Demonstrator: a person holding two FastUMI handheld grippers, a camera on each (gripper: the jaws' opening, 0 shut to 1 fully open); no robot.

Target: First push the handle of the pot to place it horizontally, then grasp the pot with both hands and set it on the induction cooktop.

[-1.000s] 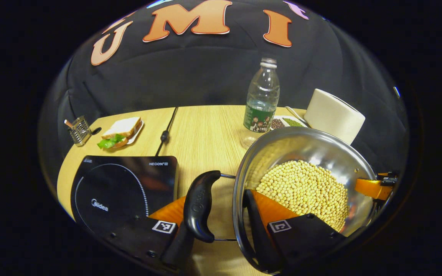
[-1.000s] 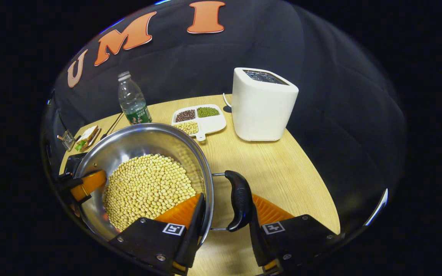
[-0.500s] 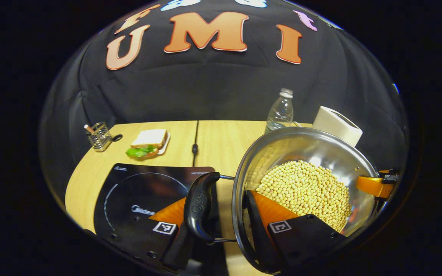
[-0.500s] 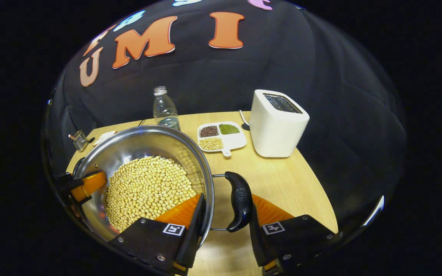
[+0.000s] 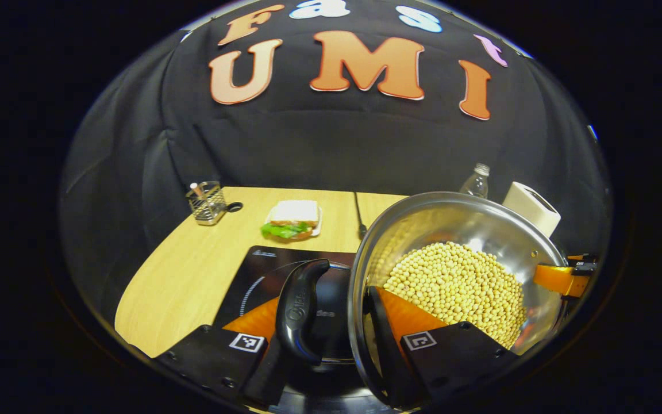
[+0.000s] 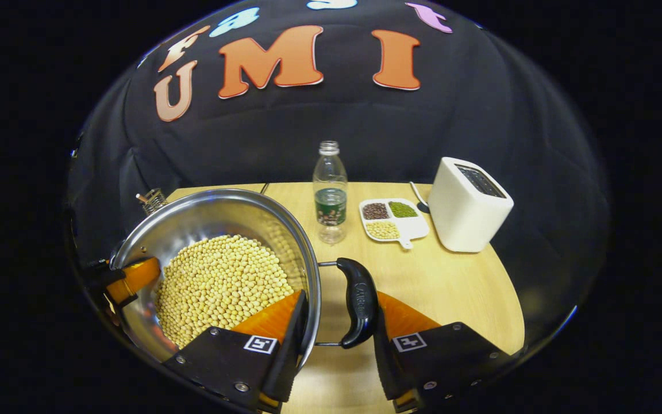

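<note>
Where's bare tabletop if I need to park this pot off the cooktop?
Two free patches: the wood right of the pot, in front of the toaster and bean tray; and the strip between the cooktop and utensil rack. The back edge is crowded.

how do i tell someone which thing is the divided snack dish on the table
Start at the white toaster at the far right of the wooden table. Just left of it, between the toaster and the clear water bottle, lies a small white dish with a short tab handle. It alone is split into compartments, holding dark brown, green and pale yellow beans.
</note>
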